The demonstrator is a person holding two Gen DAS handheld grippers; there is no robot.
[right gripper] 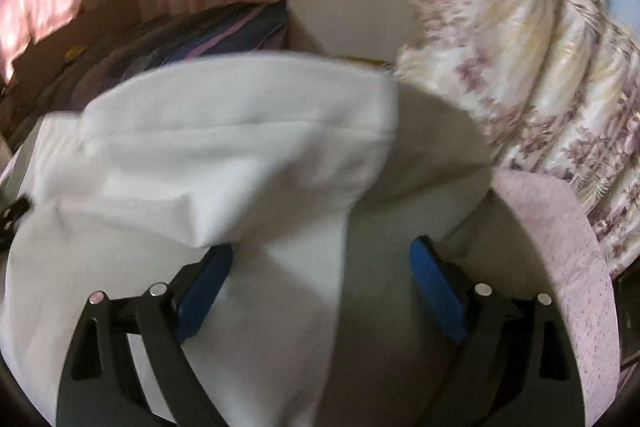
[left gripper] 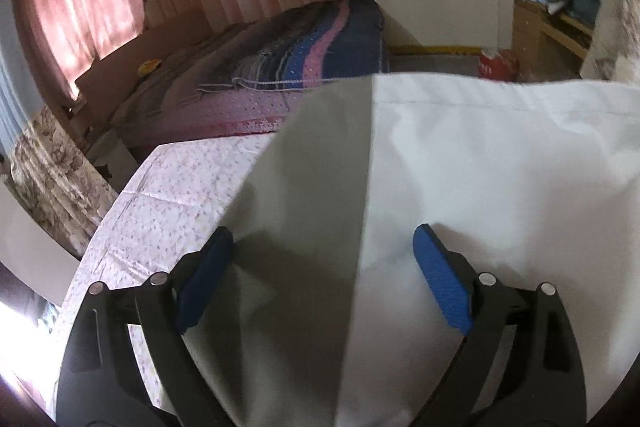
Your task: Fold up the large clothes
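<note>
A large white garment (left gripper: 460,167) lies on a table with a pale floral cloth (left gripper: 172,195). A grey panel of it (left gripper: 312,187) runs down the middle of the left wrist view. My left gripper (left gripper: 323,247) is open, its blue pads wide apart just above the fabric. In the right wrist view the white garment (right gripper: 224,155) is bunched in a raised fold, with a grey part (right gripper: 432,163) to the right. My right gripper (right gripper: 322,259) is open over it, and the fold hides the tip of its left pad (right gripper: 204,287).
A bed with a striped blue and pink blanket (left gripper: 312,47) stands behind the table. A floral curtain (right gripper: 540,67) hangs at the right, with a pink textured cover (right gripper: 568,247) below it. A wooden desk (left gripper: 548,27) stands at the far right, and pink window curtains (left gripper: 80,15) hang at the left.
</note>
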